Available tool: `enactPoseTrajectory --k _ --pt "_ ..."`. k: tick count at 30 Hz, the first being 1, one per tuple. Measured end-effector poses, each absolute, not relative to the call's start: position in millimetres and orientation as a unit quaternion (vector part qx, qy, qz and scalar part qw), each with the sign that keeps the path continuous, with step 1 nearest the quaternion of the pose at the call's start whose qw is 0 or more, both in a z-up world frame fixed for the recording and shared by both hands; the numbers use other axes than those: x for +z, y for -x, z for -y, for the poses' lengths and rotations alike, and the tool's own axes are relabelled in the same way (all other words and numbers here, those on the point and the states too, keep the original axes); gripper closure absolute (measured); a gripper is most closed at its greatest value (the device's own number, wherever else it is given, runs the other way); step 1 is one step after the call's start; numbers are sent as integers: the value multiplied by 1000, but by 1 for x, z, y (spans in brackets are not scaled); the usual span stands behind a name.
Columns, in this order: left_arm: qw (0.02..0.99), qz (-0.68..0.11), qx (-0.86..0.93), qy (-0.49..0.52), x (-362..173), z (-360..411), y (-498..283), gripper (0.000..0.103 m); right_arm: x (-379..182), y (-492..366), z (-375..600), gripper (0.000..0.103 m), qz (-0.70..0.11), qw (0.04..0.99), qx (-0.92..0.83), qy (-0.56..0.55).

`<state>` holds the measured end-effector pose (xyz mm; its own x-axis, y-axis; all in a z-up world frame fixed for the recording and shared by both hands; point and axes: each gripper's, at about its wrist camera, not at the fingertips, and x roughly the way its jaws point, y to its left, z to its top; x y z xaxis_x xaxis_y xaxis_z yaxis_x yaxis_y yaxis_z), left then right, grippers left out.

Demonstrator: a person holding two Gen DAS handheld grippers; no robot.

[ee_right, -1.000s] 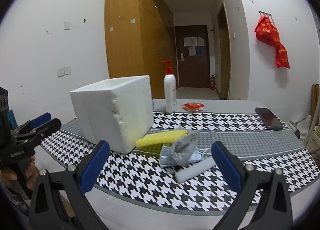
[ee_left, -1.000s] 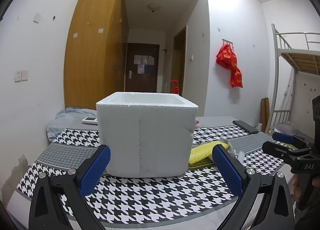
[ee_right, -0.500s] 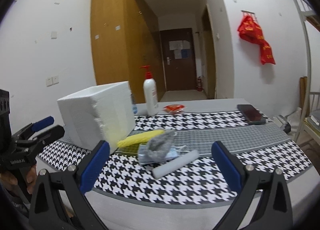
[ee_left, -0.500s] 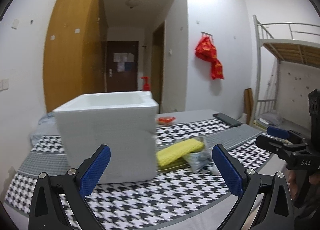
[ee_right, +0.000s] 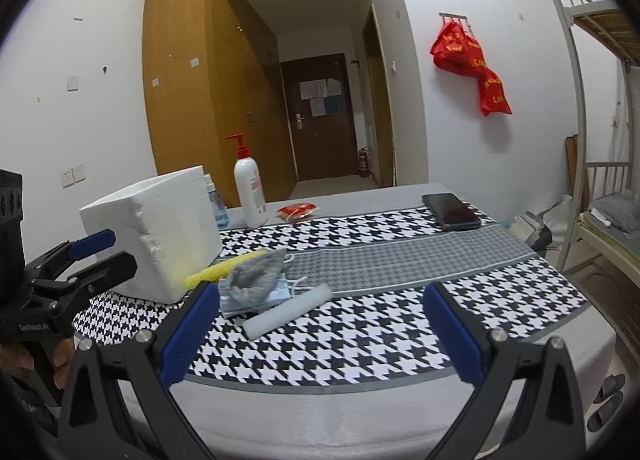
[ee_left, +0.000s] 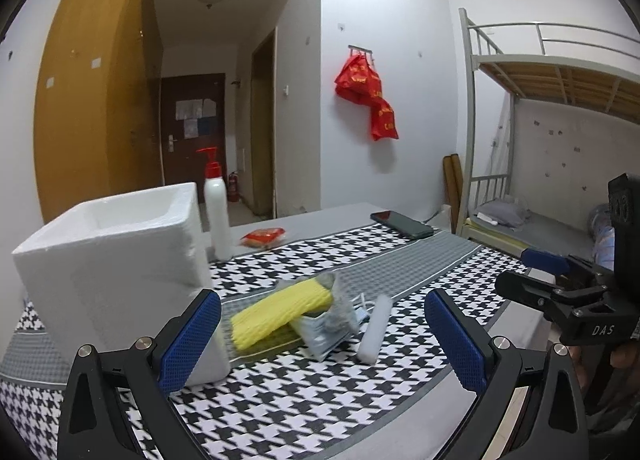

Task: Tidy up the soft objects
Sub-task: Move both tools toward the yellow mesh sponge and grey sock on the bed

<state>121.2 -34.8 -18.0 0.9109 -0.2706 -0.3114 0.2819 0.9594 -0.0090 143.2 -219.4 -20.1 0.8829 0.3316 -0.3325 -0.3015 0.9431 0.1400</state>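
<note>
A white foam box [ee_left: 116, 260] [ee_right: 160, 236] stands open-topped on the houndstooth tablecloth [ee_left: 304, 392] [ee_right: 360, 340]. Right of it lies a small pile: a yellow sponge [ee_left: 282, 314] [ee_right: 222, 270], a grey cloth [ee_right: 254, 278] on a blue face mask [ee_left: 324, 332] [ee_right: 282, 294], and a white foam roll [ee_left: 375, 328] [ee_right: 288, 312]. My left gripper [ee_left: 322, 344] is open near the table's front, facing the pile with nothing between its fingers. My right gripper [ee_right: 322, 334] is open too, held back from the table edge, and it shows in the left wrist view [ee_left: 532, 276].
A pump bottle [ee_left: 217, 208] [ee_right: 249, 190], a red packet [ee_left: 264, 237] [ee_right: 297, 210] and a black phone [ee_left: 402, 223] [ee_right: 451, 211] sit toward the table's far side. A bunk bed [ee_left: 552, 100] stands to the right.
The left gripper has swung right, so the foam box moved from the centre of its view to the left and the pile came into the middle. The right gripper's view drifted slightly right and back.
</note>
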Motion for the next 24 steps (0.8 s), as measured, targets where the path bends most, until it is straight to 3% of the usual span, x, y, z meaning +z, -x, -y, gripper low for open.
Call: enactPoseTrajectory --k 14,24 --pt "975 -157 -152 -35 -19 44 -130 1 -25 -145 218 0 -185 970 156 -37" --pt "968 -200 -146 -24 -28 34 -156 1 -31 -154 205 0 -203 965 163 -26"
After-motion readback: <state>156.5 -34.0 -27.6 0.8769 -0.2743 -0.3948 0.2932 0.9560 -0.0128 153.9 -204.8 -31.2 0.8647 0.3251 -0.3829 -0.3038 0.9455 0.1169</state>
